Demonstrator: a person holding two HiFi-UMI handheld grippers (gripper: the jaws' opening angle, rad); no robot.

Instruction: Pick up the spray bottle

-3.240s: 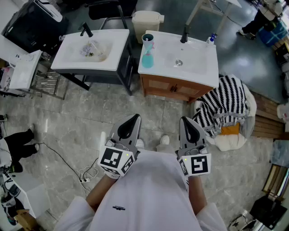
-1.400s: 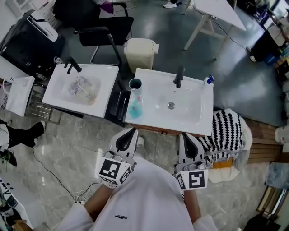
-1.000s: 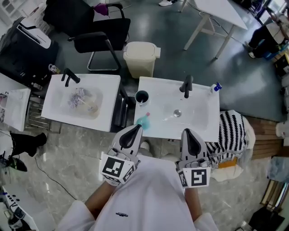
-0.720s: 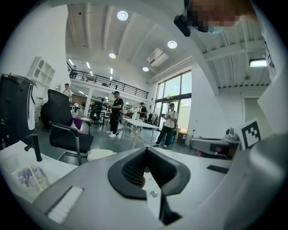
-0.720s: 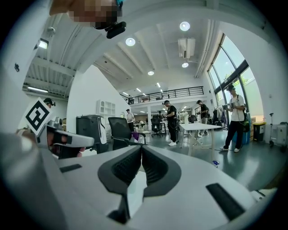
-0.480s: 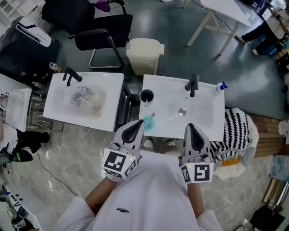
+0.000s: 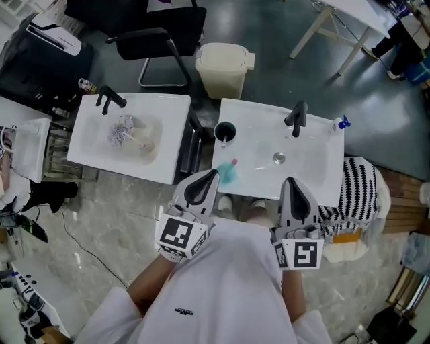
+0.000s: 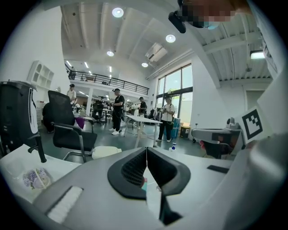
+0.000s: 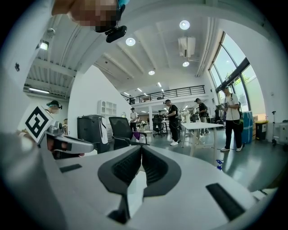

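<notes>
2 tools: left tool (image 7: 213,173), right tool (image 7: 290,181). 2 white basins: left basin (image 7: 84,148), right basin (image 7: 316,168). 2 black taps, 1 per basin: left tap (image 7: 109,101), right tap (image 7: 296,118). 1 teal spray bottle (image 7: 228,175). 1 dark cup (image 7: 225,132). 1 sm. blue-capped bottle (image 7: 341,123). 1 bin (image 7: 225,67). 1 chair (image 7: 151,40).

Two white sinks (image 7: 173,134) stood side by side on grey marbled floor (image 7: 107,222); behind them were a black chair (image 7: 151,37) and a beige bin (image 7: 225,67). Ceiling spotlights (image 8: 118,12) shone overhead.
</notes>
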